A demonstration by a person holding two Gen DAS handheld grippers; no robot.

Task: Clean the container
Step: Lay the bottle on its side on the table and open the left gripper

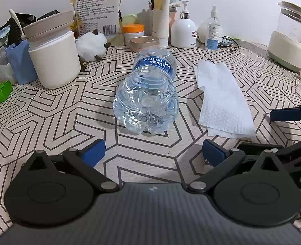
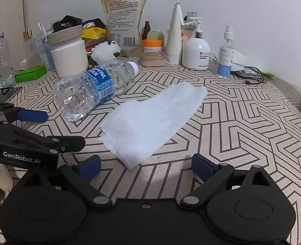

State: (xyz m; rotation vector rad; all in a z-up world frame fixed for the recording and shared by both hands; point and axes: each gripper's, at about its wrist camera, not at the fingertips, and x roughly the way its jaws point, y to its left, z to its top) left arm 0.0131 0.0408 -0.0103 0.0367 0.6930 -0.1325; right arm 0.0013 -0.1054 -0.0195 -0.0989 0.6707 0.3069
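Clear plastic water bottle [image 1: 148, 94] lies on its side mid-desk [image 1: 48, 122], base toward the left gripper [image 1: 153, 153], jaws wide apart, holding nothing. Folded paper towel [image 1: 222, 100] lies just beside the bottle.

Right wrist view: right gripper [image 2: 146, 165] spread wide, empty, near the towel's [image 2: 150, 118] end; bottle [image 2: 95, 89] lies beyond.

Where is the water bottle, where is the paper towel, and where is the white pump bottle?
water bottle [image 1: 150, 94]: left wrist view, on its clear ribbed body near the base.
paper towel [image 2: 150, 120]: right wrist view, on the middle of the folded sheet.
white pump bottle [image 2: 196, 53]: right wrist view, on its round white body.
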